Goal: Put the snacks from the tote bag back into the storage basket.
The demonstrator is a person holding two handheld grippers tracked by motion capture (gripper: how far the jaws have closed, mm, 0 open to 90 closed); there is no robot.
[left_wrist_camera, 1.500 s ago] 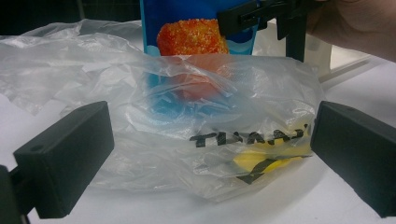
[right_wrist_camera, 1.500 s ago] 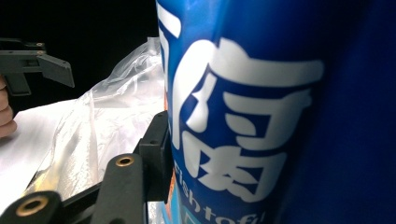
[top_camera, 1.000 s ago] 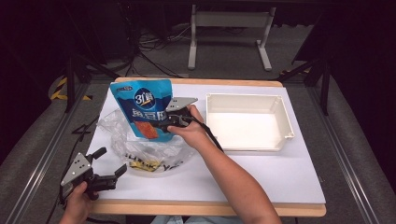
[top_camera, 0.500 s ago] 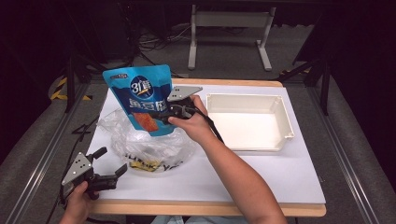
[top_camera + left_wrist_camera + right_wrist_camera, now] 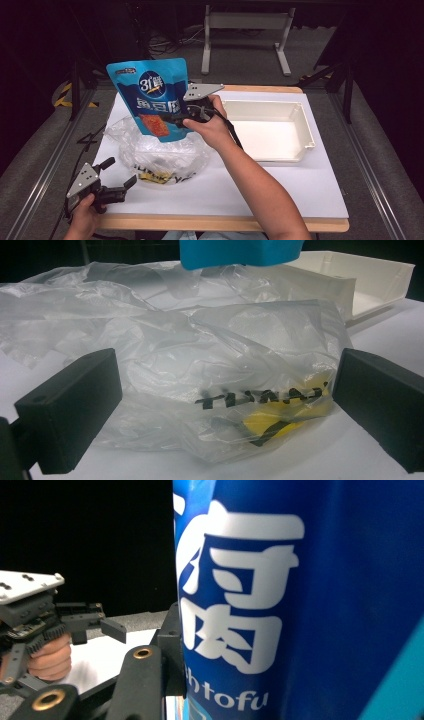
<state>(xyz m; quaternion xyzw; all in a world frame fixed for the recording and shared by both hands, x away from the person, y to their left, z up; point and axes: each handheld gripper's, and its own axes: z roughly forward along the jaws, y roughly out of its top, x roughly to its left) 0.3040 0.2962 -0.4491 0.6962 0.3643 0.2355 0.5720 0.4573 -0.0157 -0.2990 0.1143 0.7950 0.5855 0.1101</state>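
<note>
The right hand-held gripper (image 5: 176, 119) is pinching a blue fish-tofu snack pouch (image 5: 150, 97) by its side edge, holding it upright in the air above the clear plastic bag (image 5: 157, 152), probably so it clears the bag's mouth. The left hand-held gripper (image 5: 119, 177) is resting at the white worktop (image 5: 300, 185) corner, jaws spread wide and empty, facing the bag. A cream tray (image 5: 306, 131) is sitting just beside the bag, likely the pouch's destination.
</note>
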